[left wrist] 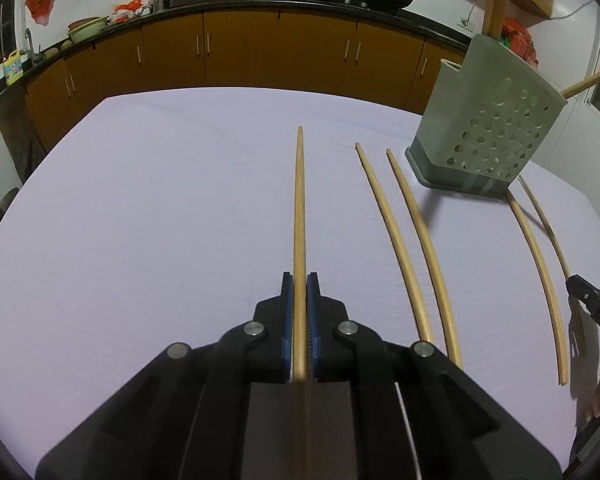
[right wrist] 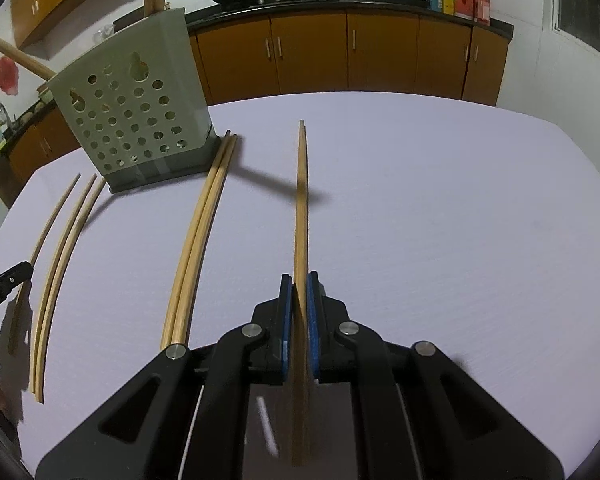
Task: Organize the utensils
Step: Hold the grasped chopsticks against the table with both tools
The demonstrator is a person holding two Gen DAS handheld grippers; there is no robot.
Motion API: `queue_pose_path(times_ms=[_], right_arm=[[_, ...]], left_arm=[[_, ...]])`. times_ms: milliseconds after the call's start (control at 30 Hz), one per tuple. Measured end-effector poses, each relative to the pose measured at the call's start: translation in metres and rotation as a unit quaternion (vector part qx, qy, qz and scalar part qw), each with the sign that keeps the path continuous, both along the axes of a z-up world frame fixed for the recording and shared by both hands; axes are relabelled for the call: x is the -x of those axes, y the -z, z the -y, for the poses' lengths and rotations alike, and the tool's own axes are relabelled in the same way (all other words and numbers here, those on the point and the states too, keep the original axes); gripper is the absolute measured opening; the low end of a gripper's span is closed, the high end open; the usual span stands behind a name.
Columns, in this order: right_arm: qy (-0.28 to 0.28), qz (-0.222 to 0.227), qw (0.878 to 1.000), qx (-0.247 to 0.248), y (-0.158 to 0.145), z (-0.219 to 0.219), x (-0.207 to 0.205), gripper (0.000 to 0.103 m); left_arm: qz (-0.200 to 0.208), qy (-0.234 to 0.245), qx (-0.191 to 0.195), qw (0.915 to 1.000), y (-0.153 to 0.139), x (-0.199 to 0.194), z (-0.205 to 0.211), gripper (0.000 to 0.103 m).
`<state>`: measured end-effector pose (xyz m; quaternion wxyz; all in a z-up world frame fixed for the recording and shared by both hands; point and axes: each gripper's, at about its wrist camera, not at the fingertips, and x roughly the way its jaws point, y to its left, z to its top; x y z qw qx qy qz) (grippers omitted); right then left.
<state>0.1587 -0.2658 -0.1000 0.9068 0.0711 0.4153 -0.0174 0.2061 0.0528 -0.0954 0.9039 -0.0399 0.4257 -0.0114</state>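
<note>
Brightness: dim indoor light, even over the pale counter (left wrist: 140, 208); the wall cabinets (left wrist: 260, 52) look dull orange.
Light source: overhead, judging by short shadows under things.
Shadows: the utensil holder (left wrist: 496, 120) throws a dark bar toward 8 o'clock in the left wrist view; in the right wrist view a similar bar crosses the held chopstick (right wrist: 302, 200).
Glare: small highlights on the metal pins of the left gripper (left wrist: 300, 280).
Blur: the near body of the right gripper (right wrist: 298, 280) is soft.
Distortion: strong fisheye; chopsticks (left wrist: 404, 248) bow, corners go black.
</note>
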Motion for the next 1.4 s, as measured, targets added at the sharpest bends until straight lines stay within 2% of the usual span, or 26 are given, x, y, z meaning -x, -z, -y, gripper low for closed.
queue_pose_path(times_ms=[233, 1400], right_arm=[[0.0, -0.001, 1.0, 0.006, -0.0007, -0.0021, -0.0002, 0.009], [0.0, -0.001, 1.0, 0.008, 0.0002, -0.0021, -0.0011, 0.009]], left_arm=[[0.0, 0.0, 0.018, 0.9998, 0.001, 0.0005, -0.005, 0.009], [0.0, 0.0, 0.018, 0.9998, 0.0013, 0.0001, -0.006, 0.009]])
